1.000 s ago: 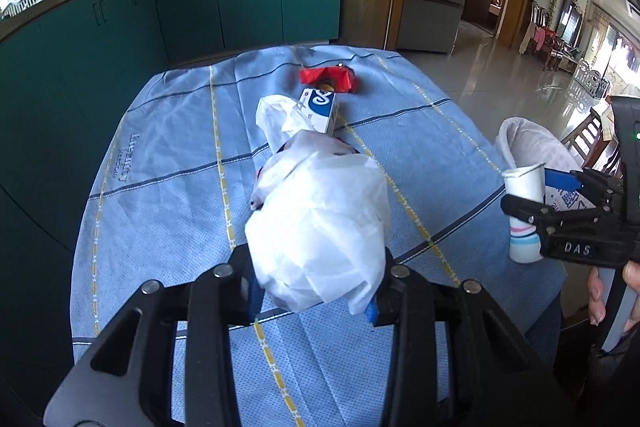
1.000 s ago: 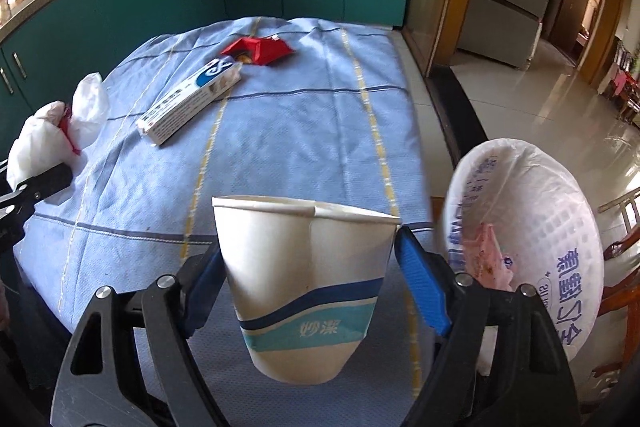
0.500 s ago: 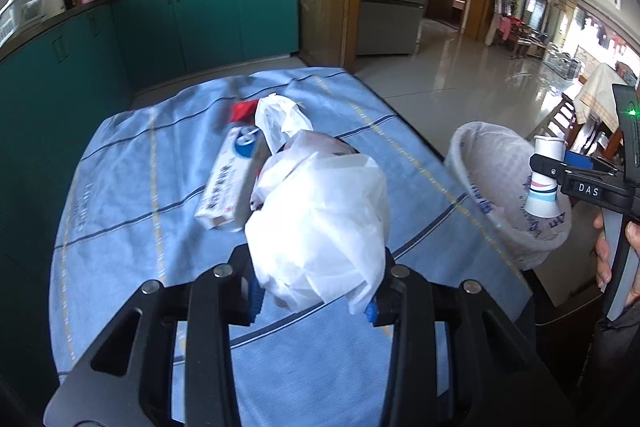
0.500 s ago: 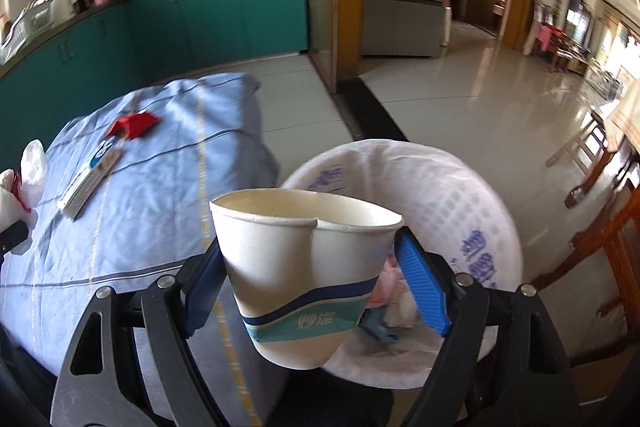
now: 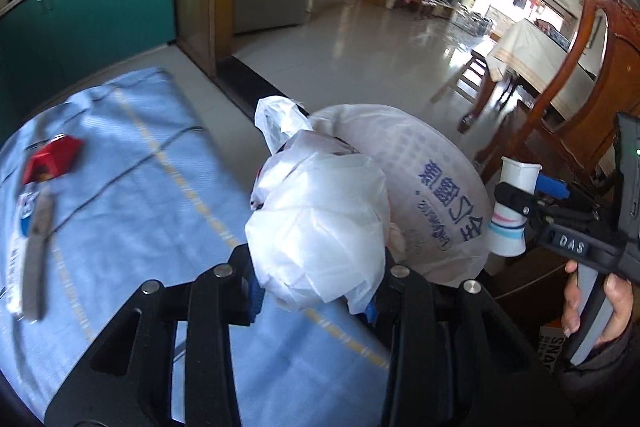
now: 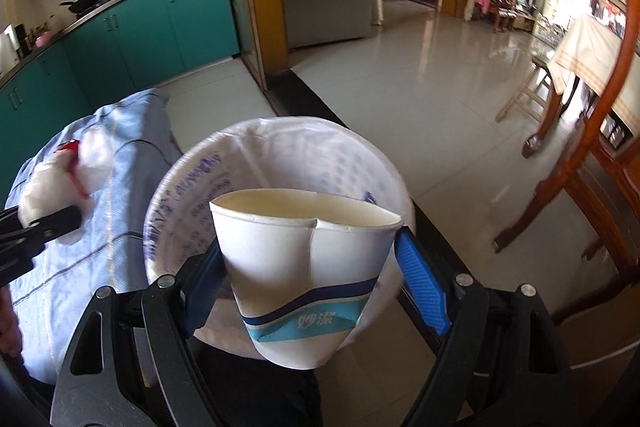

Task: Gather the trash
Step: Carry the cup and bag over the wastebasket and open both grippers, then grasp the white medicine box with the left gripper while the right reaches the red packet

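Right gripper (image 6: pixel 310 269) is clamped on the paper cup (image 6: pixel 304 267), held upright over the mouth of the bag-lined bin (image 6: pixel 276 155) beside the table (image 5: pixel 132 163), likely so a release drops it straight in. Left gripper (image 5: pixel 316 277) grips the crumpled white plastic bag (image 5: pixel 320 227) near the bin rim, queued for the same drop. Red wrapper (image 5: pixel 52 159) and the toothpaste box (image 5: pixel 24 247) sit on the tablecloth, not yet collected.
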`<state>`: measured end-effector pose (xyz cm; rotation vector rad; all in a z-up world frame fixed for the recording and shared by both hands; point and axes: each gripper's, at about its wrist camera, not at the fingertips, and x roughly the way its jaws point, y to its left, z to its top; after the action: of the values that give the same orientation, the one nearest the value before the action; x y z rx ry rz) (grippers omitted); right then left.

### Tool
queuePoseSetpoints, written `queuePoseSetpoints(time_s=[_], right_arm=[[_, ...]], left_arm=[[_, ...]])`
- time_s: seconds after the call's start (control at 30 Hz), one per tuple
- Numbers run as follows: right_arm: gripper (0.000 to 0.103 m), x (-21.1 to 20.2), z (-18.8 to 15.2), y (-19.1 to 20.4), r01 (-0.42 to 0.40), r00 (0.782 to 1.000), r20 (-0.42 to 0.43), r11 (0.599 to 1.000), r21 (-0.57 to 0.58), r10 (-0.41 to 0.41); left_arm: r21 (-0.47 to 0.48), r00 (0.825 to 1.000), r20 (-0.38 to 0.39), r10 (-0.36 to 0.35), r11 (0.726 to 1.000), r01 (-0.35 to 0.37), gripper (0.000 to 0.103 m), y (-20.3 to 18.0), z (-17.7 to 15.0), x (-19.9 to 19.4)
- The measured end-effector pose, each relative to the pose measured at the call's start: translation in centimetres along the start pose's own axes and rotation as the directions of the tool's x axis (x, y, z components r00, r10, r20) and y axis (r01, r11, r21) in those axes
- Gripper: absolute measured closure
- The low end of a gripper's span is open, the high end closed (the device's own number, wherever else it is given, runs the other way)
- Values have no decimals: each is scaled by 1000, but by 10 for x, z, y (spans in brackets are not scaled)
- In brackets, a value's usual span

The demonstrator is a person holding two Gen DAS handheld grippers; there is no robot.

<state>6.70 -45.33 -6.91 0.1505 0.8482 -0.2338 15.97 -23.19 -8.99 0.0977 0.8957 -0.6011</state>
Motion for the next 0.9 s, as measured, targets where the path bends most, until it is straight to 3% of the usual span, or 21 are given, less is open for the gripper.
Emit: queuePoseSetpoints(time_s=[0.13,0.23,0.3,0.47,0.6,0.67,0.8,0.9], right_arm=[[23,1,-6,-11,10,1000,-12,1000,20,-10],[23,5,-7,-14,3,1000,-20,1000,28,-2],[23,9,-4,-13,2,1000,-27,1000,22,-1],[22,14,4,-9,-3,1000,-14,1000,18,3],[16,18,6,-3,-20,1000,-14,1000,24,20],[14,22,7,4,-24,1000,-19,1000,12,25],[14,29,9,16,-37,999,-41,999,-15,36],[14,32,12,32,-67,997,-51,997,-41,65]], left_arm=[[34,996,-47,-71,997,73,61,-30,9,36],[73,989,-82,-121,989,127,49,-44,9,54],[92,991,-83,-107,989,114,32,-48,7,60],[74,996,-60,-64,995,68,23,-32,4,52],[34,999,-20,48,998,-47,18,3,-3,30],[3,989,-2,147,989,-147,18,29,-6,20],[-86,951,11,309,948,-307,15,94,-10,-4],[-200,902,-4,431,884,-423,14,160,-18,-24]])
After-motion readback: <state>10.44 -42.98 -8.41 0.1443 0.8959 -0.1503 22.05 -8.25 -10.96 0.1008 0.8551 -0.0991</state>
